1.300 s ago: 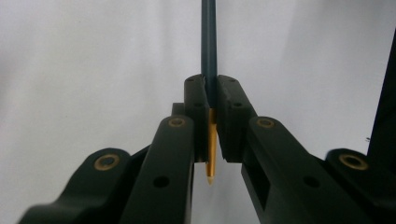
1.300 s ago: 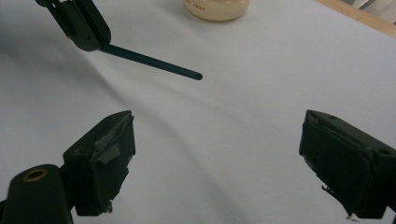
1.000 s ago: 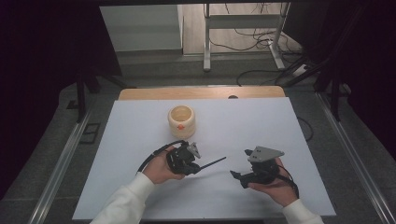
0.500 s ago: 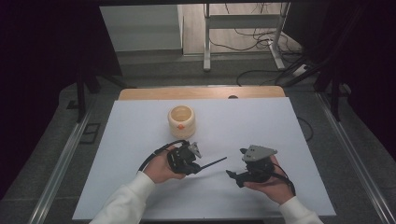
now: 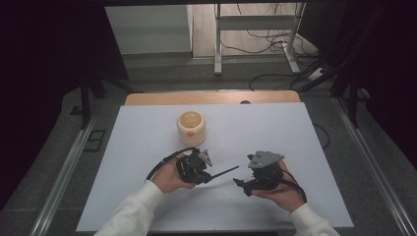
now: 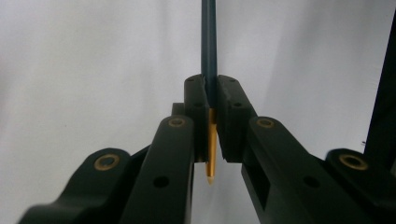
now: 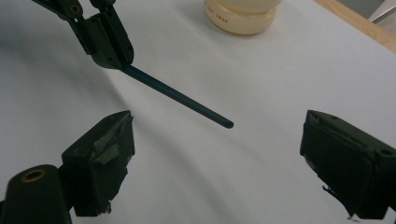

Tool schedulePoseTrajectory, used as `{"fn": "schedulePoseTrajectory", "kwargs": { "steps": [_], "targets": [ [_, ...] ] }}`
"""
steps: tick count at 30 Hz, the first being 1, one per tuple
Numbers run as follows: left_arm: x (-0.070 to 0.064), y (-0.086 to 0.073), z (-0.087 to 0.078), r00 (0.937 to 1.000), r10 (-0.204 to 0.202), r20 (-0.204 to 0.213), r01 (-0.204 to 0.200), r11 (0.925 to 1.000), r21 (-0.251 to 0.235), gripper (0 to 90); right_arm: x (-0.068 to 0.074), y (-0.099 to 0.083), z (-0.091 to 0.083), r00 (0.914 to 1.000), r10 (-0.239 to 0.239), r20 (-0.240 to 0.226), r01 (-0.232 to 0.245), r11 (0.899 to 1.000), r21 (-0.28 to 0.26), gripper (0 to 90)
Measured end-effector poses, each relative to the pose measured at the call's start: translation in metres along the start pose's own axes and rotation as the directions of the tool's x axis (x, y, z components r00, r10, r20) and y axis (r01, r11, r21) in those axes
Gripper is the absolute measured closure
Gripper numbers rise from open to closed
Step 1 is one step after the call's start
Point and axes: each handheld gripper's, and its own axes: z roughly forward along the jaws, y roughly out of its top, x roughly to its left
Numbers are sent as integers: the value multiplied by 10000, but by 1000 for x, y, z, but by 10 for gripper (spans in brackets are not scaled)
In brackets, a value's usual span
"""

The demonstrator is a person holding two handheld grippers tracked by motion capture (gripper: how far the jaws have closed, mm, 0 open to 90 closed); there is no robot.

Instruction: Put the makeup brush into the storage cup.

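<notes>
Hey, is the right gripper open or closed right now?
Open. In its own view the right gripper has its jaws wide apart with bare table between them; the dark pen lies beyond, held by the left gripper.

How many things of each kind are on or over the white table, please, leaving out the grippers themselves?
Dark pen with gold tip, held in the left gripper: 1
Cream jar: 1
Total: 2

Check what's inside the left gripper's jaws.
The left gripper is shut on a dark pen; its gold tip pokes out behind the pads. The clamped stretch of the barrel is hidden between them.
</notes>
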Motion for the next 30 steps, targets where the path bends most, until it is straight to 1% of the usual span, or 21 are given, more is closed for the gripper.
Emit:
{"fn": "schedulePoseTrajectory", "kwargs": {
  "steps": [5, 12, 14, 17, 19, 22, 23, 24, 26, 28, 29, 30],
  "targets": [
    [0, 1, 2, 10000, 22, 24, -22, 10000, 15, 842, 2, 1, 3, 9999, -101, -10, 101, 9999, 132, 109],
    [-2, 6, 4, 9999, 140, 85, -141, 9999, 93, 842, 5, 5, 8, 9991, -420, 25, 419, 9987, 280, 112],
    [-3, 7, 4, 9999, 152, 76, -152, 9998, 110, 842, 6, 6, 11, 9986, -525, 14, 524, 9979, 370, 116],
    [-3, 8, 4, 9998, 168, 84, -169, 9998, 110, 842, 7, 7, 15, 9967, -809, 21, 806, 9952, 559, 119],
    [-3, 9, 4, 9998, 179, 87, -181, 9997, 143, 842, 8, 7, 17, 9963, -862, 18, 859, 9944, 624, 119],
    [-4, 10, 5, 9998, 160, 123, -162, 9997, 183, 842, 11, 9, 22, 9922, -1233, 175, 1212, 9884, 912, 122],
    [-4, 11, 5, 9995, 282, 149, -286, 9993, 260, 842, 12, 9, 23, 9913, -1307, 141, 1288, 9871, 953, 127],
    [-4, 11, 5, 9995, 282, 149, -286, 9993, 260, 842, 12, 9, 23, 9913, -1307, 141, 1288, 9871, 953, 127],
    [-6, 12, 7, 9995, 254, 190, -259, 9994, 245, 842, 13, 10, 26, 9887, -1499, 67, 1484, 9833, 1053, 129],
    [-6, 14, 7, 9993, 321, 215, -327, 9991, 281, 842, 15, 10, 30, 9857, -1681, 70, 1660, 9788, 1201, 136],
    [-6, 14, 7, 9992, 335, 220, -342, 9990, 300, 842, 15, 10, 30, 9857, -1681, 70, 1660, 9788, 1201, 136],
    [-7, 15, 8, 9992, 339, 190, -344, 9990, 271, 842, 16, 10, 31, 9841, -1774, 25, 1756, 9763, 1264, 152]
  ]
}}
